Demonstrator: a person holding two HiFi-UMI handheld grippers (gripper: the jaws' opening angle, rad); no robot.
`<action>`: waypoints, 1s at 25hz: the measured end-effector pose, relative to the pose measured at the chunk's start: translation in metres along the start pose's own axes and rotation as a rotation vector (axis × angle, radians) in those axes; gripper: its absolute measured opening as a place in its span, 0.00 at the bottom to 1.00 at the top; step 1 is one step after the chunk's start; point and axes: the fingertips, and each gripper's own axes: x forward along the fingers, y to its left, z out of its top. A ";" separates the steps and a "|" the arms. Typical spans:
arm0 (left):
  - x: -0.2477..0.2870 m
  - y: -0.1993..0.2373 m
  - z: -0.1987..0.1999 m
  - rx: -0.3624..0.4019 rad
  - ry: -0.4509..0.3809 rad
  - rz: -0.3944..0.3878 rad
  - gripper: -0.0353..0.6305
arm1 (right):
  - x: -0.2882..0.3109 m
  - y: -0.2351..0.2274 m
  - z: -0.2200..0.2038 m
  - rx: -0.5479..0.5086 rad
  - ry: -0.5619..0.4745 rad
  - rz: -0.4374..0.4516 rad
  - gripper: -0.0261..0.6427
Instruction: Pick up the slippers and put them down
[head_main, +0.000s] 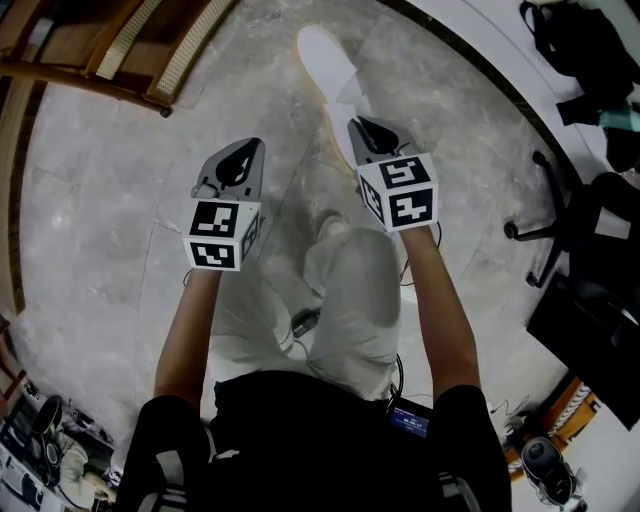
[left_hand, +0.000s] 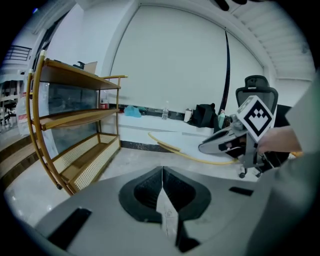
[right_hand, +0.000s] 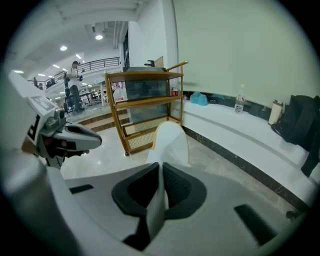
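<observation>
Right of the rack (head_main: 185, 55), well apart from it: one white slipper (head_main: 328, 58), the only one in view.
Slipper, look: flat and thin; plain white top face; rounded far end; a narrow tan rim along the edge of the sole.
Slipper, hold: near end between the jaws of the right gripper (right_hand: 161, 170), which are pinched on it. The rest sticks out forward past the tips, off the floor (head_main: 110, 210).
Left gripper (left_hand: 162, 172): jaws pressed together, nothing between them. It is on the rack's side of the right gripper, level with it and apart from it.
Rack: wooden frame with several shelves, the lowest panelled in cane. It stands on the floor.
Edge, far from rack: a white ledge (right_hand: 235, 132) with a dark strip along its foot runs past the slipper on the side away from the rack.
On ledge: black bag (head_main: 575, 40); clear bottle (right_hand: 240, 105).
By ledge, farthest from rack: black office chair (head_main: 560, 225) on castors.
Open room: a broad stretch of grey stone floor lies between rack and ledge. The slipper hangs over its middle.
</observation>
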 end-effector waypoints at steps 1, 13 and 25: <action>0.006 0.001 -0.006 0.004 -0.008 -0.002 0.06 | 0.005 -0.001 -0.006 -0.006 0.000 -0.004 0.06; 0.041 0.018 -0.062 0.035 -0.086 -0.003 0.06 | 0.046 0.001 -0.054 -0.043 -0.044 -0.025 0.06; 0.051 0.031 -0.090 0.042 -0.124 0.006 0.06 | 0.069 0.016 -0.078 -0.095 -0.060 0.010 0.06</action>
